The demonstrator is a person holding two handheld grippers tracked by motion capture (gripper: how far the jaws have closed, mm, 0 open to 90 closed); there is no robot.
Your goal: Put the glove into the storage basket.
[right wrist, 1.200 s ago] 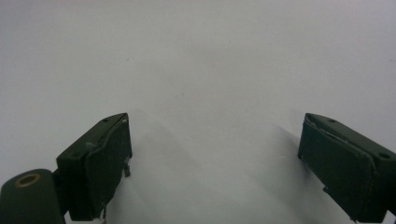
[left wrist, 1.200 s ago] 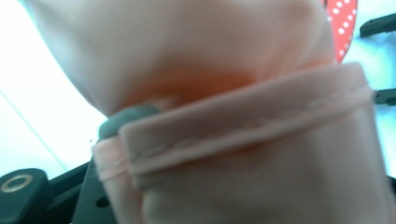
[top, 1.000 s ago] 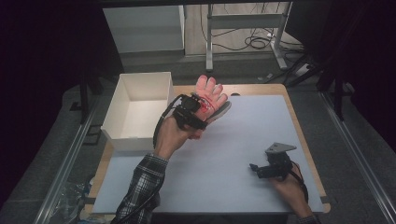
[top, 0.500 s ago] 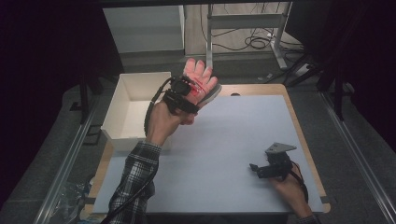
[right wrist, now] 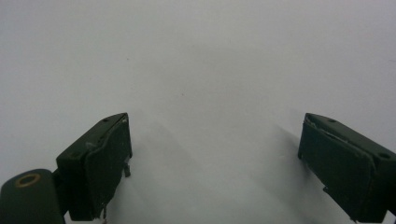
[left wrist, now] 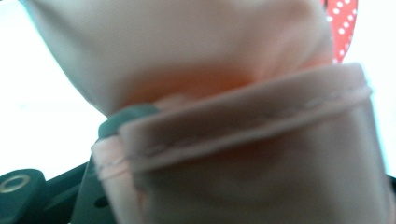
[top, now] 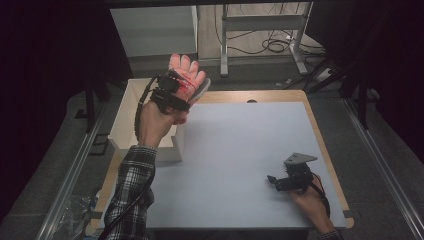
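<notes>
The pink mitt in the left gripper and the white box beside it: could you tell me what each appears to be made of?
The pink mitt looks like soft woven fabric, matte: a stitched hem band shows close up, plus a red white-dotted patch. The left gripper is clamped on it. The white box looks like thin, matte board or plastic, with flat straight walls; which one is unclear.

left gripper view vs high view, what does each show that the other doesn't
Left gripper view: up close, the pink glove's stitched hem folded over a dark finger, with a strip of red white-dotted fabric at top right.

High view: the wider scene: the glove held above the white box, the pale mat, and the right gripper resting low on it with nothing between its fingers.

Both: the pink glove clamped in the left gripper.
</notes>
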